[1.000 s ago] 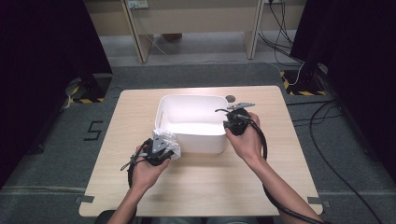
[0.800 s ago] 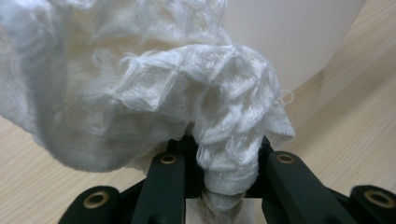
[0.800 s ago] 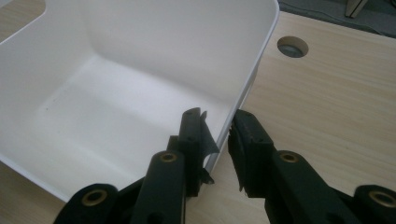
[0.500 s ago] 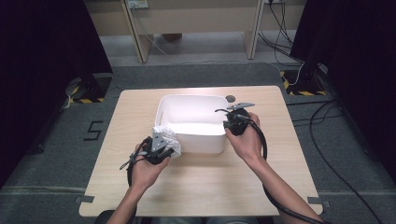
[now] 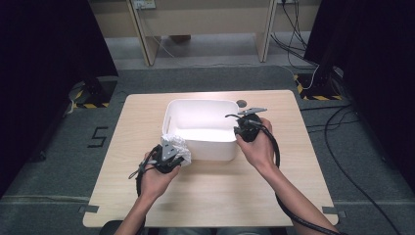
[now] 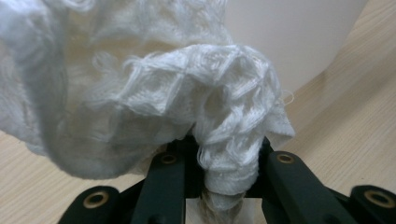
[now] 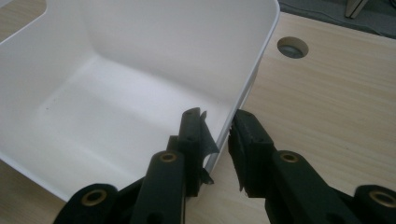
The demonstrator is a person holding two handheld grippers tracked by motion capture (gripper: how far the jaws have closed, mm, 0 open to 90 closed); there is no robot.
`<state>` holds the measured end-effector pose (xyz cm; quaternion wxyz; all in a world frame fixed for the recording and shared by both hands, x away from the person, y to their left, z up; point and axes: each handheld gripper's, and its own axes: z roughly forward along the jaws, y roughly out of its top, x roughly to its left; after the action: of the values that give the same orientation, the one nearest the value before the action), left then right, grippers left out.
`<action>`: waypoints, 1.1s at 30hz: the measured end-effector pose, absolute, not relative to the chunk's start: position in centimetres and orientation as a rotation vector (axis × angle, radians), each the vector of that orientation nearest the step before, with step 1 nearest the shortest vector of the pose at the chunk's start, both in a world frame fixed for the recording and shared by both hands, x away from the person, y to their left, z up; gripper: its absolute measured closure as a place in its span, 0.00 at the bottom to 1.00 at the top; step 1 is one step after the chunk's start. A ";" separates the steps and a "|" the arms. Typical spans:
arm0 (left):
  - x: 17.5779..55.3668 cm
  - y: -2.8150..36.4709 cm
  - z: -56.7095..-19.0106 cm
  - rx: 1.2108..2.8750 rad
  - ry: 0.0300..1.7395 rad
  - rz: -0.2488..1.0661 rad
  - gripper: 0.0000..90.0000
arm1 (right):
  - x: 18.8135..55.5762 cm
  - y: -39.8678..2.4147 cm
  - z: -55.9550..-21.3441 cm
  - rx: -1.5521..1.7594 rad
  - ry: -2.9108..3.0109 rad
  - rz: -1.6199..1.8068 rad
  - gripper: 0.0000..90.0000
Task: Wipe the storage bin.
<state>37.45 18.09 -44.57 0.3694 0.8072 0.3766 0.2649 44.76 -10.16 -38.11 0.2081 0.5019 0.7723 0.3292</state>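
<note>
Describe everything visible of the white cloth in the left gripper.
The white cloth is a soft, waffle-knit fabric, crumpled into a loose bunch. A twisted fold is pinched between the jaws of the left gripper, which is shut on it. It is held beside the near-left corner of the white bin, above the wooden table.

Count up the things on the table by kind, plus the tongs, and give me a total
White plastic bin: 1
White knitted cloth: 1
Tongs: 2, the left tongs shut on the cloth, the right tongs astride the bin's wall
Total: 4
</note>
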 end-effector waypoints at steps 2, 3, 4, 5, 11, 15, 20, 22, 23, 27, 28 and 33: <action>37.5 18.0 -44.9 2.066 0.972 0.676 0.83 | 44.8 -10.2 -38.1 1.400 2.149 0.920 0.83; 37.5 18.0 -45.0 2.071 0.967 0.679 0.83 | 44.8 -10.2 -38.1 1.401 2.149 0.920 0.83; 37.6 18.0 -45.1 2.075 0.964 0.680 0.83 | 44.8 -10.2 -38.1 1.401 2.148 0.921 0.83; 37.6 17.9 -45.2 2.072 0.967 0.681 0.83 | 44.8 -10.2 -38.1 1.401 2.148 0.921 0.83; 37.6 17.8 -45.8 2.085 0.963 0.682 0.83 | 44.8 -10.2 -38.1 1.398 2.149 0.927 0.83; 37.7 17.6 -46.3 2.089 0.964 0.681 0.83 | 44.8 -10.2 -38.2 1.403 2.148 0.930 0.82; 37.9 17.4 -46.9 2.097 0.966 0.683 0.83 | 44.8 -10.3 -38.2 1.399 2.148 0.934 0.82; 37.9 17.5 -47.1 2.109 0.963 0.686 0.83 | 44.8 -10.3 -38.2 1.402 2.148 0.936 0.82; 37.9 17.4 -47.2 2.109 0.965 0.685 0.83 | 44.8 -10.3 -38.2 1.405 2.147 0.938 0.82; 38.0 17.4 -47.8 2.123 0.971 0.676 0.83 | 44.8 -10.3 -38.2 1.404 2.148 0.938 0.82; 38.0 17.4 -47.9 2.128 0.968 0.677 0.83 | 44.8 -10.3 -38.2 1.404 2.148 0.939 0.82; 38.2 17.3 -48.4 2.148 0.971 0.673 0.83 | 44.8 -10.2 -38.2 1.403 2.146 0.939 0.82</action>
<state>38.22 17.32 -48.35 0.3382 0.8246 0.3728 0.2583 44.82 -10.24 -38.19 0.2039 0.5030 0.7695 0.3368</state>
